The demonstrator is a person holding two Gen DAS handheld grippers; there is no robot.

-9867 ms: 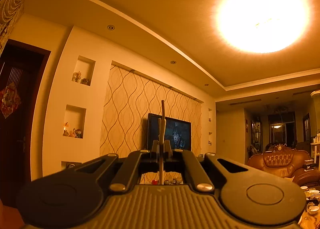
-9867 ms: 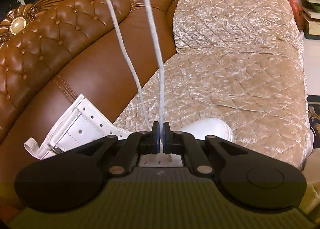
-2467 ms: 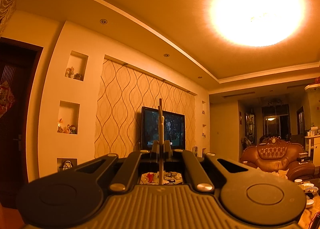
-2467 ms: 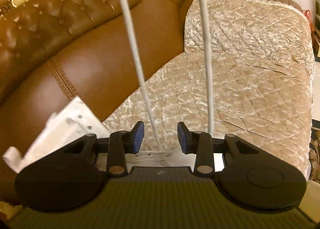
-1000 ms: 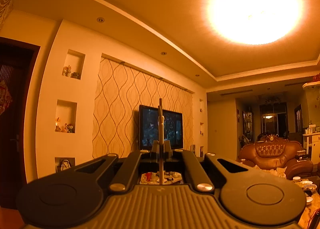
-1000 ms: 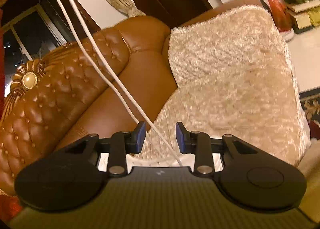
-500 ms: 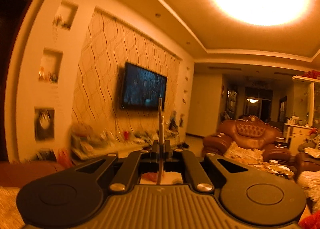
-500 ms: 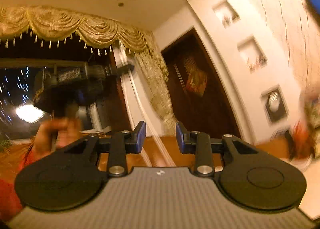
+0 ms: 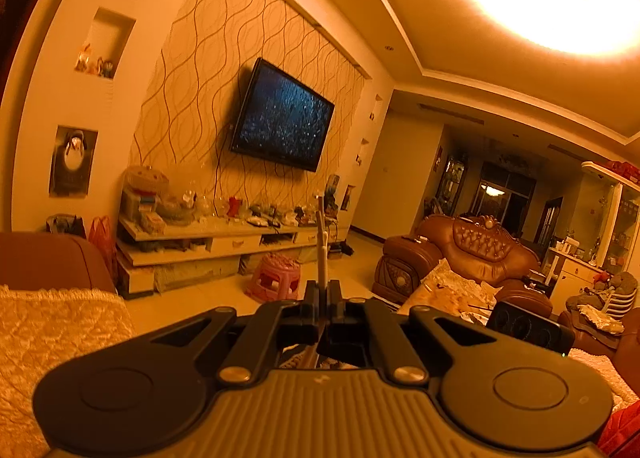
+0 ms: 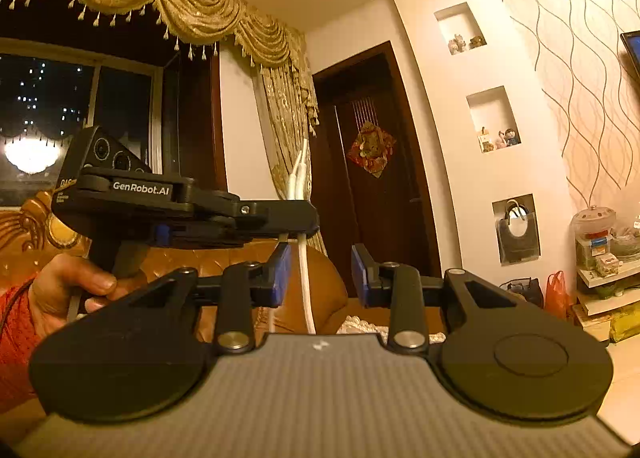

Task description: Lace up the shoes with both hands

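We are finding the right gripper (image 10: 318,272) nearest the lens in its own view, its blue-padded fingers (image 10: 280,274) standing well apart and gripping nothing. Two white lace strands (image 10: 305,290) are running nearly vertically through that gap, closer to the left-hand pad than to the other; we cannot tell whether the nearer strand is brushing it. The strands' long axis is running up and down, crosswise to the line on which the fingers would close, so in our judgement the right gripper is the one placed to take them, and a closing move would catch them only if the gap were centred on them.

Just beyond and above, we are seeing the left gripper (image 10: 298,213) from the side, held by a hand (image 10: 70,286) in a red sleeve. It is pinching both strands together, and the lace tips (image 10: 298,165) are standing up above it. Its own view is confirming this: the left gripper (image 9: 323,294) is clamped on the lace, whose end (image 9: 322,234) is poking straight out ahead.

The shoe is appearing in neither view; the strands are dropping out of sight behind the right gripper's body, so we cannot report how far the lacing has gone.

Farther back are a brown sofa (image 10: 320,290), a dark door (image 10: 372,161) and a wall-mounted television (image 9: 282,115).
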